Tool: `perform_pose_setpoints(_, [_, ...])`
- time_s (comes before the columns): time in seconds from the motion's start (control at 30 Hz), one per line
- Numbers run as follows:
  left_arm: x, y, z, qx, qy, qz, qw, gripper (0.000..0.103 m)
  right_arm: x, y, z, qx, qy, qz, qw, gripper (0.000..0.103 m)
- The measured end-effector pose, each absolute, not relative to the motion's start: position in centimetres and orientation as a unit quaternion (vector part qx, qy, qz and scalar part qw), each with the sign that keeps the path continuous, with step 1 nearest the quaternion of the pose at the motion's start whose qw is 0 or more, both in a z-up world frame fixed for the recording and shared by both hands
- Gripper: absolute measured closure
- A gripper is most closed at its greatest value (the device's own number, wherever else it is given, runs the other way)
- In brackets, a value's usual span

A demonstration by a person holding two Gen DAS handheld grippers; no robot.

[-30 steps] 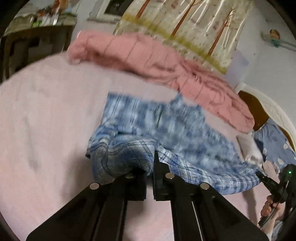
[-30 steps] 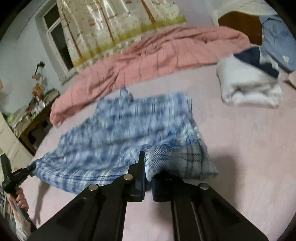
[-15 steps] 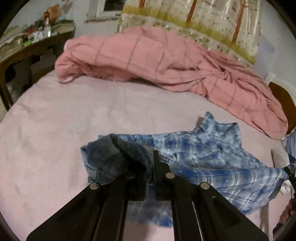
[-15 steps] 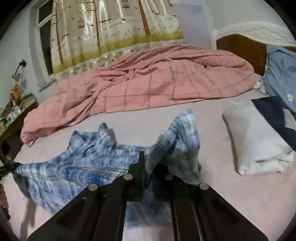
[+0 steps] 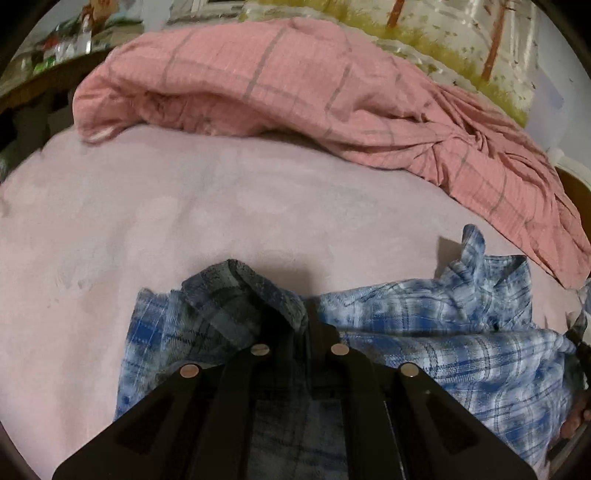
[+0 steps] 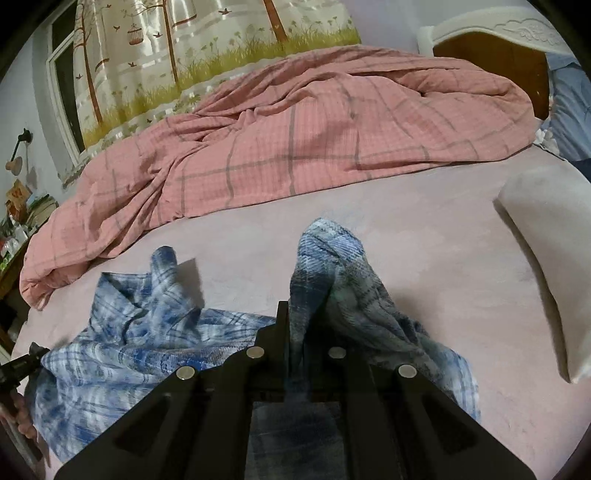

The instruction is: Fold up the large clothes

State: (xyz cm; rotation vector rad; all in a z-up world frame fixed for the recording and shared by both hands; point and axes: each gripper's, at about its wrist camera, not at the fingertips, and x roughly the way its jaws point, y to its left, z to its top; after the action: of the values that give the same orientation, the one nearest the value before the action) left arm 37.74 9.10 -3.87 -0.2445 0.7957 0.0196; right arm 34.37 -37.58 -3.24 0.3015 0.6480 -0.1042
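Bedsheet [image 5: 155,229] in pale pink covers the whole working surface, a wide mattress with a faint tone-on-tone pattern and a few soft creases. Along its far side lies a bunched pink quilt [image 6: 314,133] crossed by thin grey check lines, heaped into a long ridge. Behind the quilt hangs a glossy curtain [image 6: 155,62] printed with trees, grass, birds and a birdcage, beside a dark window frame. In the right wrist view a white headboard [image 6: 509,33] with a brown wooden panel stands at the upper right, a blue pillow [image 6: 569,110] leans next to it, and a pale folded bundle [image 6: 543,254] rests on the sheet at the right. A cluttered side table [image 6: 18,221] sits at the left edge, with a small lamp on the wall above it.

The blue plaid shirt [image 5: 461,332] lies rumpled on the sheet near the viewer, its collar poking upward toward the quilt. The left gripper [image 5: 306,328] is closed on a folded edge of the shirt at the garment's left end, the cloth draping over its fingers. The right gripper [image 6: 291,328] pinches the shirt's other end, lifting a peak of fabric above its closed jaws. Between the two grips the cloth sags in loose folds onto the bed.
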Motion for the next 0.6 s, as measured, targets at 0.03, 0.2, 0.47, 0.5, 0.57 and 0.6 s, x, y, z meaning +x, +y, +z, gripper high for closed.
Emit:
perform_pose_setpoints(0.03, [37.5,9.0,-3.4,-0.118,0.374,0.009,0.920,0.099,34.3,-37.8,-3.1,0.152,0.311,-0.049,0.937,0.097])
perform_pose_setpoints(0.2, [36.7,8.1,-2.5,-0.084,0.347,0.011,0.934,0.084,34.1,-38.2,-2.9,0.155,0.300,-0.061,0.939,0.097])
perform_pose_setpoints(0.47, [33.7,4.3,1.0,0.006,0.295,-0.013,0.955,0.004,32.2,-38.2,-0.6,0.151,0.279,-0.065,0.946,0.018])
perform_pose_setpoints(0.5, [33.1,3.9,1.7,0.007,0.284,-0.018,0.959,0.003,31.9,-38.3,-0.1,0.150,0.276,-0.068,0.947,0.018])
perform_pose_setpoints(0.57, [32.1,2.9,2.7,0.009,0.275,-0.039,0.961,0.002,31.3,-38.6,1.0,0.164,0.273,-0.063,0.946,0.017])
perform_pose_setpoints(0.6, [31.6,2.2,3.1,0.016,0.276,-0.059,0.959,0.002,31.1,-38.6,1.3,0.172,0.273,-0.061,0.945,0.017])
